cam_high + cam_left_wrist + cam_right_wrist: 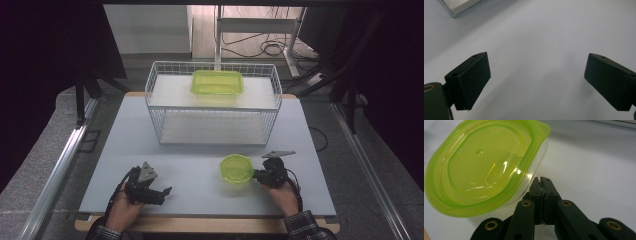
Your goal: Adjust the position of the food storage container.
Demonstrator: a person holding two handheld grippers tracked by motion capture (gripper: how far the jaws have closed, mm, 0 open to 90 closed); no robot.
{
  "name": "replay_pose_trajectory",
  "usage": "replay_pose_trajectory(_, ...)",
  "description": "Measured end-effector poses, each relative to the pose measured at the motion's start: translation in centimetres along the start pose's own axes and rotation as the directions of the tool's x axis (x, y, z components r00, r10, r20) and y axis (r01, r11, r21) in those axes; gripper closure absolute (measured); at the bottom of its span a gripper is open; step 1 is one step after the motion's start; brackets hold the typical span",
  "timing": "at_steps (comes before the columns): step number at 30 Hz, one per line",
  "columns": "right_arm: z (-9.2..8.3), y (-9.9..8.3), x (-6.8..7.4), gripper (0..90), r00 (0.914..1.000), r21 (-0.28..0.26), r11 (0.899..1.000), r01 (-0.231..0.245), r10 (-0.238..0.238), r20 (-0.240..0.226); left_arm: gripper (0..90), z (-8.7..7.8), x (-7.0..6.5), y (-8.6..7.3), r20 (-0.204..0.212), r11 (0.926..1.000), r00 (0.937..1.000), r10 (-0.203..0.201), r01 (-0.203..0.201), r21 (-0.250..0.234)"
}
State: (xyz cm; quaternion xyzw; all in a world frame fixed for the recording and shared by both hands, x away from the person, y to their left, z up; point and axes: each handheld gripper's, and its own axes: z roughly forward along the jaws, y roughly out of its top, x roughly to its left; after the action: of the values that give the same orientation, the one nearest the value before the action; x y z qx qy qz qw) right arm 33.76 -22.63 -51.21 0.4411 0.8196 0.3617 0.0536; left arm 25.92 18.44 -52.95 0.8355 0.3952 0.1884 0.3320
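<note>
Container, small round, clear body w/ translucent lime-green lid, sits on table front-right. 2 green containers total: this + rectangular container on wire rack. 2 grippers. Right gripper jaws closed, tips at container's right edge; can't tell if pinching rim. Left gripper wide, nothing betw jaws.

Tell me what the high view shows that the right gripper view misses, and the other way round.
High view alone: the wire basket at the far side of the table, a green rectangular container on its upper shelf, and the left gripper with its jaws apart. Right gripper view alone: up close, the jaws pressed together right beside the container's clear wall, with a small dimple in the lid. Both: the round green-lidded container, the right gripper beside it, and the table.
</note>
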Motion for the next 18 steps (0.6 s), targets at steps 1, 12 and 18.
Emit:
replay_pose_trajectory(1,0.2,0.2,0.2,87.6,1.0000,0.000,1.000,0.007,-0.007,-0.005,6.4,0.0,0.0,0.0,0.001,1.0000,1.0000,-0.003,0.003,-0.002)
replay_pose_trajectory(12,2.6,1.4,2.0,87.7,0.9960,0.010,0.998,0.060,-0.059,-0.068,6.4,0.1,0.0,0.0,0.002,1.0000,1.0000,0.003,-0.003,0.005)
replay_pose_trajectory(18,4.0,2.2,3.3,87.7,0.9907,0.018,0.995,0.094,-0.092,-0.101,6.4,0.1,0.0,0.0,0.003,1.0000,1.0000,0.004,-0.004,0.006)
